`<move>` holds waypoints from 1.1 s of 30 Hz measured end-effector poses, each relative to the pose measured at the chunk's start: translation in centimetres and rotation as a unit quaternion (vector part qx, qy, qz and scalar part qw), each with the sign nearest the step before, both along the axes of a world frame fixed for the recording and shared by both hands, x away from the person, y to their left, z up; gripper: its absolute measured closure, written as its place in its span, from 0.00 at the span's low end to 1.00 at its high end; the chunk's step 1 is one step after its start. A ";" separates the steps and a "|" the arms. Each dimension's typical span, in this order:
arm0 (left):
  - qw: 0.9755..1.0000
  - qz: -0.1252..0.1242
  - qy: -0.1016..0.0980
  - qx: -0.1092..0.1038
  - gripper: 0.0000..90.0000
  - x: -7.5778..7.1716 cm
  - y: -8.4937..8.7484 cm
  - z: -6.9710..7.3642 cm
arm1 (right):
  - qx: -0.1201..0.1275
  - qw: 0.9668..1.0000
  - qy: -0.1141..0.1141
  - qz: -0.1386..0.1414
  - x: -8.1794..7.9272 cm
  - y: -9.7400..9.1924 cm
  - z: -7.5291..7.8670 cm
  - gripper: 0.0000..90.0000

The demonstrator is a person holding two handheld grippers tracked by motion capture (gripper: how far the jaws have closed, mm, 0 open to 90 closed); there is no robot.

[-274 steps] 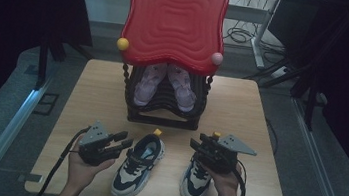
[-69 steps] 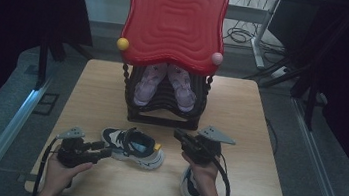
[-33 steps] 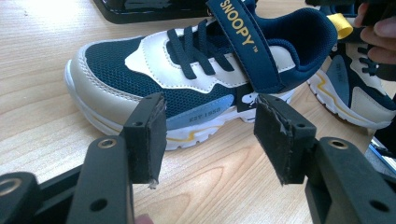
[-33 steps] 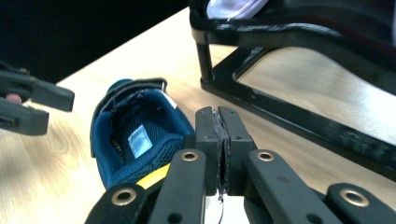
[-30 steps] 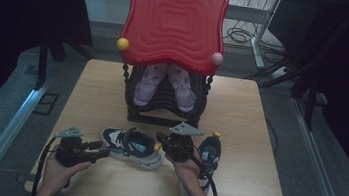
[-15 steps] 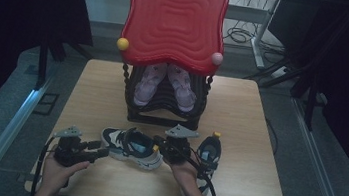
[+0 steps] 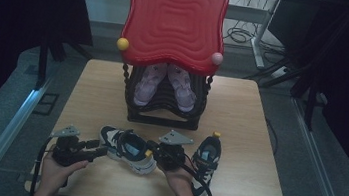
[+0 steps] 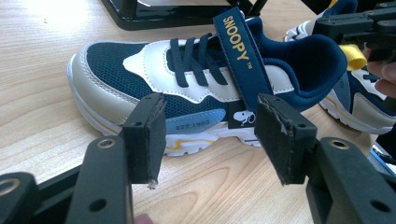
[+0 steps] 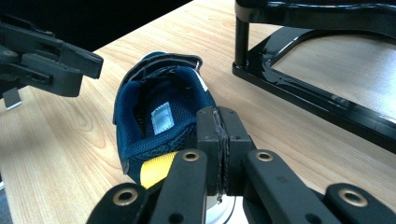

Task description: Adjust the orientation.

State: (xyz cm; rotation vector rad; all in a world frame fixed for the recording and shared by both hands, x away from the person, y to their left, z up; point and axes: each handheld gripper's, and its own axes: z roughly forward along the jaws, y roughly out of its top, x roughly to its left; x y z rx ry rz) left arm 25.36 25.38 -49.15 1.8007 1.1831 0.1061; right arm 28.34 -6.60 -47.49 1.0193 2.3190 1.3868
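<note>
Pink shoes (image 7: 166,84): we see them half hidden under the red panel (image 7: 174,20).
Second sneaker (image 7: 204,164): partly covered by the right hand (image 7: 178,171) (heel loop visible).

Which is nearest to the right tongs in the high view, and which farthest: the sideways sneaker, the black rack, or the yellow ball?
1. The sideways sneaker: its heel end sits right at the right tongs, just to their left.
2. The black rack: behind the tongs, mid-table.
3. The yellow ball: farthest, up at the red panel's left edge.
</note>
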 end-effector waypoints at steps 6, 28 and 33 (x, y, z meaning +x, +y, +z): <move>1.000 0.008 -0.005 -0.004 0.48 0.0 0.5 0.2 | 0.000 1.000 -0.008 0.004 -0.4 0.3 -0.1 0.98; 0.999 0.034 -0.037 -0.019 0.49 -0.6 1.9 1.3 | 0.012 0.999 -0.016 0.031 -1.7 1.5 -0.4 0.99; 0.997 0.043 -0.053 -0.025 0.49 -0.9 2.3 1.8 | 0.016 0.999 -0.014 0.041 -2.0 2.0 -0.5 0.99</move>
